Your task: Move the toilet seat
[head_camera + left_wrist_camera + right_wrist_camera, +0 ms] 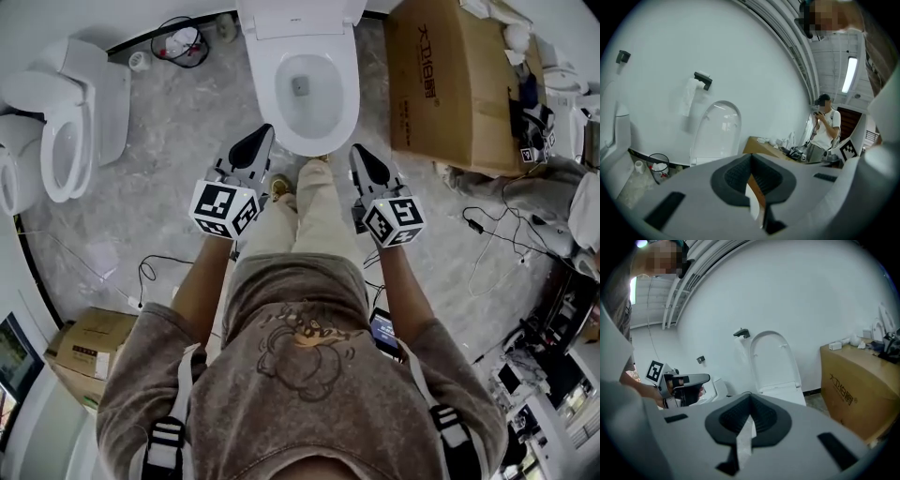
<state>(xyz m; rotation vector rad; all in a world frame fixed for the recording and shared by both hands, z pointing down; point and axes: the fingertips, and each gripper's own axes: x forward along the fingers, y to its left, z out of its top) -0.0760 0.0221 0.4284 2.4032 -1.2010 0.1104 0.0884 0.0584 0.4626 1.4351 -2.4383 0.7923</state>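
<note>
The white toilet point(300, 89) stands straight ahead against the wall, with its bowl uncovered. Its seat and lid point(774, 362) stand upright against the wall, also seen in the left gripper view point(717, 131). I cannot tell the seat ring from the lid. My left gripper point(258, 141) hovers just short of the bowl's front left rim, shut with nothing in it point(751, 157). My right gripper point(364, 157) hangs by the front right rim, likewise shut and empty point(750, 397). Neither touches the toilet.
A large cardboard box point(450, 84) stands close to the toilet's right side. Other toilets point(66, 122) line the left wall, with a wire bin point(183, 42) beyond. Cables point(497, 234) trail over the floor at the right. A person point(827, 124) stands at the back.
</note>
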